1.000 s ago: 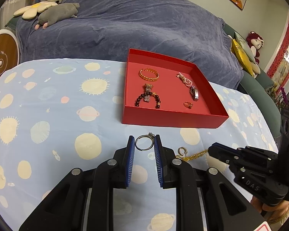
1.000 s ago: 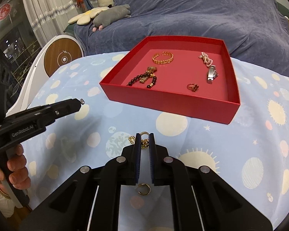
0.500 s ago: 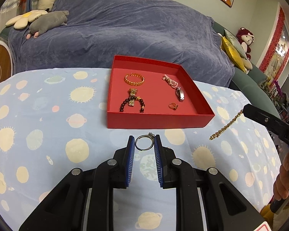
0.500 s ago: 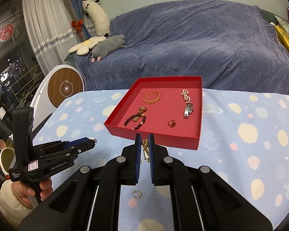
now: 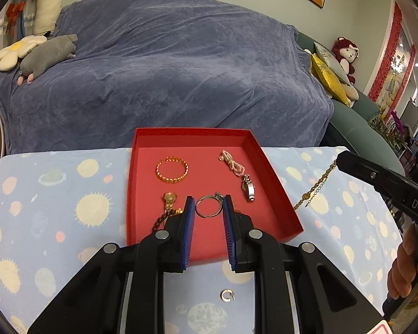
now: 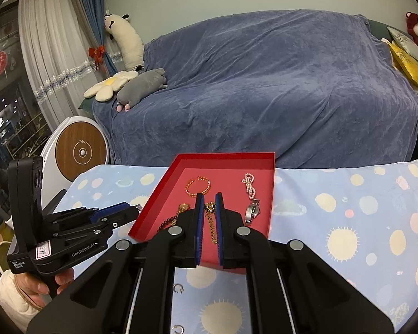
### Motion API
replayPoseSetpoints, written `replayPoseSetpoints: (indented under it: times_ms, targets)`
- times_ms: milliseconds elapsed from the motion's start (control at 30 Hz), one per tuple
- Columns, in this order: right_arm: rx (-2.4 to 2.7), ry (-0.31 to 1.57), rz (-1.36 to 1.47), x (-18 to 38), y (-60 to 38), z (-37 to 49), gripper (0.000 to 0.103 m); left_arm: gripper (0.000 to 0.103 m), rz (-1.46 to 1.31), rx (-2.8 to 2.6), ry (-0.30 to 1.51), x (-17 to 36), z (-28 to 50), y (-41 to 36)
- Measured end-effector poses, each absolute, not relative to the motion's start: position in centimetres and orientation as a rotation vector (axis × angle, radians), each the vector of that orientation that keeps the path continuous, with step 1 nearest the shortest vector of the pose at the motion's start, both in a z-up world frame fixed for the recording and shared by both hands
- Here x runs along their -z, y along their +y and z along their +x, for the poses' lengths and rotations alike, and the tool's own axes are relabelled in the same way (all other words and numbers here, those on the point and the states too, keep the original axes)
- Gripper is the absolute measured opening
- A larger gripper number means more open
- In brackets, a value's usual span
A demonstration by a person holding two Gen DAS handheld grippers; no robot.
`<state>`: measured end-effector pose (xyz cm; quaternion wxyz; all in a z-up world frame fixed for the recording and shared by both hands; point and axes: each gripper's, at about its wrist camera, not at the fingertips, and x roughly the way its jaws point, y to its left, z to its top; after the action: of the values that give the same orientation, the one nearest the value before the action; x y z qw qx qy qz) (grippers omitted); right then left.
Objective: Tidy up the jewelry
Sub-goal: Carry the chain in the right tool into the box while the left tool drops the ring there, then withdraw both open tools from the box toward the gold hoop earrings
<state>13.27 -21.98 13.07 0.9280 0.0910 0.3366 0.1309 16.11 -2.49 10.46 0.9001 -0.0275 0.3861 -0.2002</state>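
A red tray sits on the planet-print cloth and holds a gold bracelet, a pearl strand, a small watch and a dark bead bracelet. My left gripper is shut on a silver ring and holds it over the tray's front half. My right gripper is shut on a gold chain that hangs over the tray; from the left wrist view the chain dangles just right of the tray.
Small open gold hoops lie on the cloth in front of the tray. A blue-covered sofa with plush toys stands behind the table. A round white and wood device stands at the left.
Both grippers rose and moved forward toward the tray. The left now holds the ring over the tray's floor. The right carried the chain up off the cloth to the tray.
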Motion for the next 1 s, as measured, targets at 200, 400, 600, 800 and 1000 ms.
replayPoseSetpoints:
  times_ms: [200, 400, 600, 800, 1000]
  targets:
    - [-0.260, 0.740, 0.188, -10.5, -21.0, 17.9, 0.007, 0.018, -0.041, 0.401, 0.826, -8.6, 21.0, -4.6]
    - [-0.254, 0.799, 0.187, -7.1, -19.8, 21.6, 0.007, 0.018, -0.056, 0.398, 0.894, -5.6, 24.2, -5.8]
    - [-0.252, 0.835, 0.170, -4.7, -19.2, 23.3, 0.007, 0.019, -0.100, 0.381, 0.949, -3.1, 26.2, -5.9]
    - [-0.231, 0.826, 0.164, -4.7, -19.3, 23.1, 0.010, 0.032, -0.098, 0.316, 0.937, -2.9, 26.3, -5.1]
    - [-0.244, 0.777, 0.166, -7.2, -20.1, 19.1, 0.010, 0.038, -0.127, 0.292, 0.889, -5.6, 23.0, -2.4]
